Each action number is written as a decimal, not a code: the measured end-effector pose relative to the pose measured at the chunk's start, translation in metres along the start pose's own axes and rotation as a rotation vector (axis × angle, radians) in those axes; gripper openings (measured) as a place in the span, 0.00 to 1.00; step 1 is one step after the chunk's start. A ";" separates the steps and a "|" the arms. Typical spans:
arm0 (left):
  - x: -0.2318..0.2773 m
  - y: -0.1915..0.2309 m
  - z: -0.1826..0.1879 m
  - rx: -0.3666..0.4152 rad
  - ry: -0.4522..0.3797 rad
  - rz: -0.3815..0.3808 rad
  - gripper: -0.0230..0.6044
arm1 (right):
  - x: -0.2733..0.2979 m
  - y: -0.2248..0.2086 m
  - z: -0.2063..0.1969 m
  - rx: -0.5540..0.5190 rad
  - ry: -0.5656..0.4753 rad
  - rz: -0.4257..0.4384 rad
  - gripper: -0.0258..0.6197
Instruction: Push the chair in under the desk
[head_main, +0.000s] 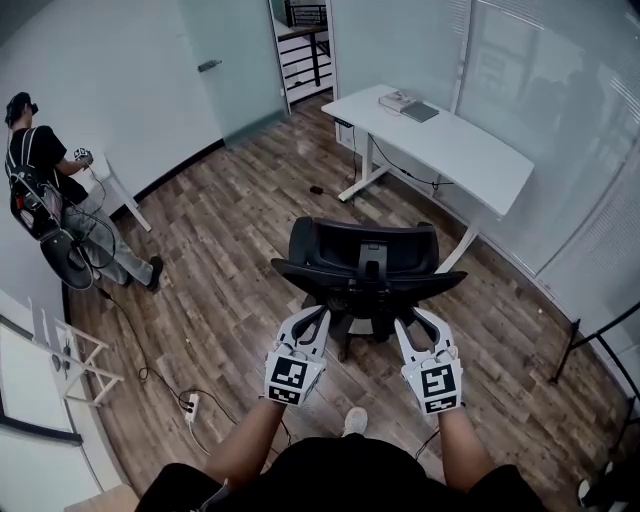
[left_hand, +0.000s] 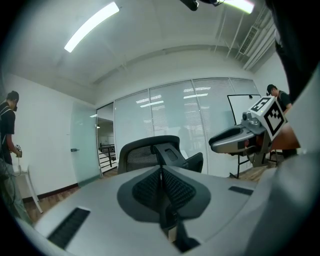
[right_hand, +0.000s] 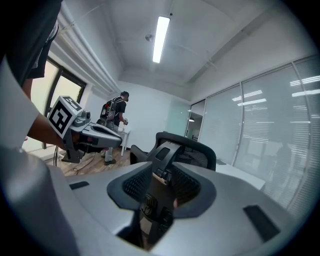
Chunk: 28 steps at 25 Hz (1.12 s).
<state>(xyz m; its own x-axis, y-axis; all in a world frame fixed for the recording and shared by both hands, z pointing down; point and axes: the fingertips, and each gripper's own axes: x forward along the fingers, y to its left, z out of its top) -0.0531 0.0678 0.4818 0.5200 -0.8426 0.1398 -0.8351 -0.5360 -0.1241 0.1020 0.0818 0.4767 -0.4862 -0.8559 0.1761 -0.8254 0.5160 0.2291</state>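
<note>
While the chair (head_main: 360, 272) stands on the wooden floor (head_main: 230, 230) well apart from the desk (head_main: 470, 160), with its backrest (head_main: 335, 240) turned away from the desk, both tools are held just behind that backrest. The left gripper (head_main: 318, 313) is seen with its jaws together. The right gripper (head_main: 418, 320) is seen with its jaws slightly apart and nothing between them. Contact with the chair cannot be confirmed. The chair is judged moderately heavy, free-rolling and liable to swivel. Pressure is best applied evenly to both sides of the stiff upper backrest frame, as the mesh is expected to yield.
</note>
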 end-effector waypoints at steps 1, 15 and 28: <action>0.004 0.000 0.000 0.003 -0.003 -0.004 0.07 | 0.004 -0.002 -0.003 -0.014 0.007 0.015 0.26; 0.043 0.008 -0.058 0.612 0.329 -0.075 0.69 | 0.043 -0.008 -0.036 -0.249 0.144 0.196 0.69; 0.100 0.023 -0.067 1.059 0.471 -0.090 0.72 | 0.078 -0.015 -0.088 -0.724 0.360 0.242 0.80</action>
<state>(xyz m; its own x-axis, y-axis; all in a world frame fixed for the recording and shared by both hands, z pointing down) -0.0324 -0.0253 0.5589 0.2656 -0.8159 0.5136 -0.1149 -0.5557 -0.8234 0.1018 0.0106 0.5712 -0.4034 -0.7195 0.5653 -0.2630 0.6829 0.6815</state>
